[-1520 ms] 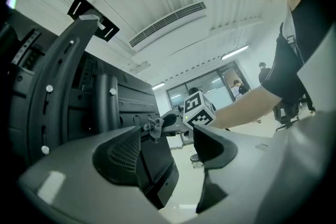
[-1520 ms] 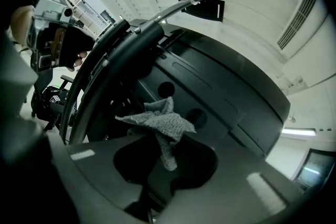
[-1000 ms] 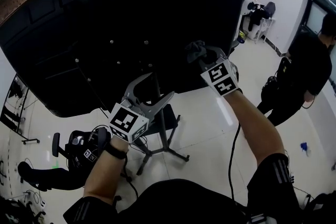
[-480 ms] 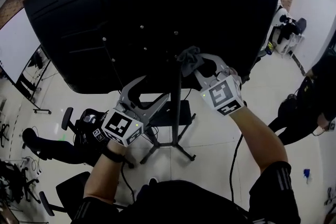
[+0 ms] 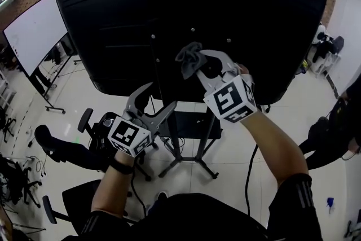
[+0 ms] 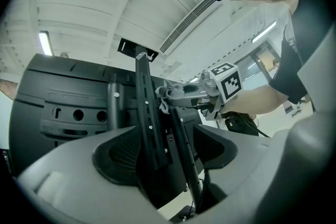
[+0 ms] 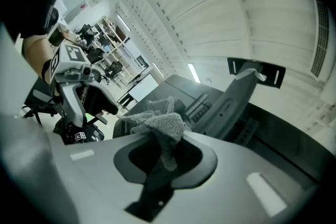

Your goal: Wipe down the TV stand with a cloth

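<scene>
The TV stand's black upright post [image 5: 170, 131] rises from splayed legs [image 5: 194, 162] to the back of a large black TV [image 5: 169, 8]. My right gripper [image 5: 198, 65] is shut on a crumpled grey cloth [image 5: 189, 59], held up against the mounting bracket at the TV's back. The right gripper view shows the cloth [image 7: 157, 122] bunched between the jaws. Lower and to the left, my left gripper [image 5: 157, 100] is open. Its jaws stand either side of the black post [image 6: 157, 144] without touching it, as far as I can tell.
A whiteboard [image 5: 34, 31] stands at the left. Office chairs and black gear [image 5: 62, 149] sit on the pale floor at the lower left. A person in black [image 5: 338, 132] is at the right edge. A small blue object [image 5: 329, 201] lies on the floor.
The right gripper has carried the cloth up and to the left along the TV's back. The view has swung, bringing the whiteboard in. The left gripper stays open beside the post.
</scene>
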